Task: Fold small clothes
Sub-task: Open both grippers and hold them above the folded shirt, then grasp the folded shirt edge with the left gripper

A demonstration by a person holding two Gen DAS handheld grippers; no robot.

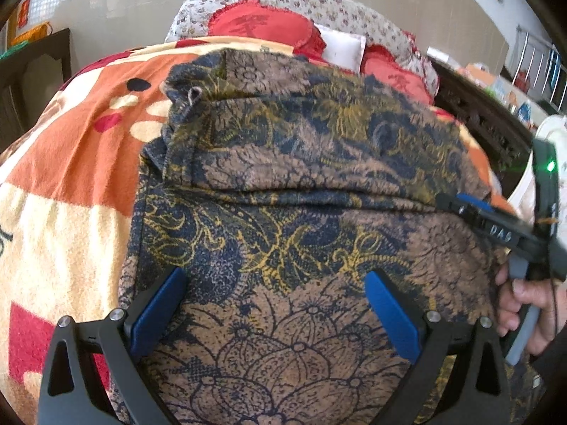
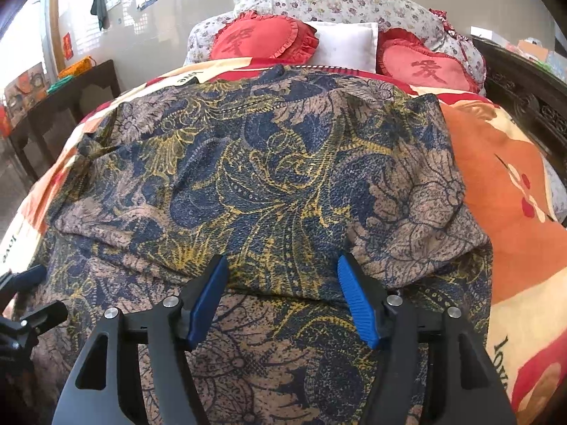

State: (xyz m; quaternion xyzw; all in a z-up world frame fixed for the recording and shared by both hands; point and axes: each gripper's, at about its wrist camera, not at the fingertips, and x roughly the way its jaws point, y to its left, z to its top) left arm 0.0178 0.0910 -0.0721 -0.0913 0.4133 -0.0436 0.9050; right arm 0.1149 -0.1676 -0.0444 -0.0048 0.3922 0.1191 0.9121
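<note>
One garment [image 2: 255, 177], a brown, navy and yellow floral piece, lies spread over the middle of the bed's orange, cream and red blanket [image 2: 503, 191], with a fold ridge crossing it. Two tongs hover above its near part. The left tongs [image 1: 276, 304] are released, blue pads wide apart over the cloth, grasping nothing. The right tongs [image 2: 281, 294] are likewise released, pads spread just above the fold ridge. In the left view the right tongs reach in from 3 o'clock, with the person's right hand [image 1: 521, 308] at the trigger. At 12 o'clock, beyond the garment, sit two red heart cushions [image 2: 262, 40] [image 2: 425, 67], one white pillow [image 2: 347, 44] between them, and floral bedding [image 2: 336, 3] behind. A dark side table [image 2: 71, 106] stands at 9 o'clock.
</note>
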